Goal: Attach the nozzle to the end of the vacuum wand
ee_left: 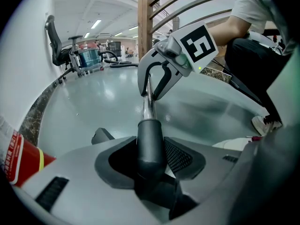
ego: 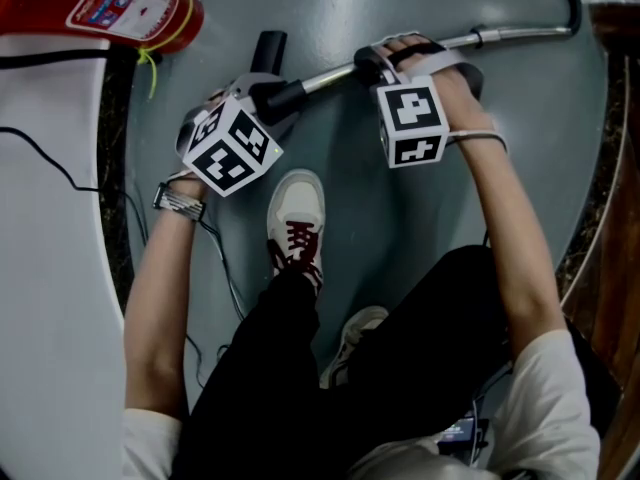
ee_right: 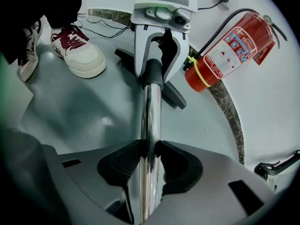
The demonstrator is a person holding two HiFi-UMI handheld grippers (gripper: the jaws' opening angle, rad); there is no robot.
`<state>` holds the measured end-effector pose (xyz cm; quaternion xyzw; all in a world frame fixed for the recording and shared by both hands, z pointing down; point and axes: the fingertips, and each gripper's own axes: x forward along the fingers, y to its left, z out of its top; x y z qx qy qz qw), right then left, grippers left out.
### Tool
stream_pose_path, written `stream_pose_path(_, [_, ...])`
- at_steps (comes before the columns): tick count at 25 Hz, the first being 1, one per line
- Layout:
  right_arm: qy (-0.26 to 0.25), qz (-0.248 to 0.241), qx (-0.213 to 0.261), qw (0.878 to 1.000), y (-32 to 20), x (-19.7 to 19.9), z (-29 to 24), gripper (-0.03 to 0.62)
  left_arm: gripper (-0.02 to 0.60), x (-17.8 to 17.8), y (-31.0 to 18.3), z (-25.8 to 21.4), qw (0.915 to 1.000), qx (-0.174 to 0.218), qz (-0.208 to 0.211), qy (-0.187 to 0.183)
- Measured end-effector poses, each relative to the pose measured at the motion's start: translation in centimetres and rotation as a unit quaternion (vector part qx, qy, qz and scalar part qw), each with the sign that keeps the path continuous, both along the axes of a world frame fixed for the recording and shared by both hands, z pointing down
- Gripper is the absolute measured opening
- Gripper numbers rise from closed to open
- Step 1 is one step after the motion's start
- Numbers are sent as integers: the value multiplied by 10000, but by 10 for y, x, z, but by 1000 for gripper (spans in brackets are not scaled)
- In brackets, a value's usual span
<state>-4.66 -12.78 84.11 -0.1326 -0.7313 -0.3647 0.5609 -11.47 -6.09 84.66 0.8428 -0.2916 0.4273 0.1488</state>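
The grey floor (ego: 420, 218) spreads under me, with a red fire extinguisher (ego: 110, 3) at 10 o'clock. The vacuum wand (ego: 520, 35), a shiny chrome tube, slants from 1 o'clock toward 11. Its end meets the nozzle (ego: 272, 96), matte dark grey with a round collar. My right tongs (ee_right: 150, 161) are clenched on the tube. My left tongs (ee_left: 150, 161) grasp that collar.

Glossy grey floor (ego: 400, 233), white wall (ego: 50, 318), office chair (ee_left: 56, 46)
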Motion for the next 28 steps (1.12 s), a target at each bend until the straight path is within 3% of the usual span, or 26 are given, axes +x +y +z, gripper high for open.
stream_pose_path(11, [-55, 50, -6, 10000, 3, 5, -4, 149, 182, 5, 3, -5, 9996, 156, 91, -196])
stream_pose_path(17, [-37, 55, -39, 10000, 6, 7, -2, 149, 181, 9, 5, -4, 9982, 249, 254, -489])
stream_pose_path(28, [-9, 137, -13, 9999, 4, 9, -3, 149, 181, 8, 2, -7, 9994, 125, -22, -334])
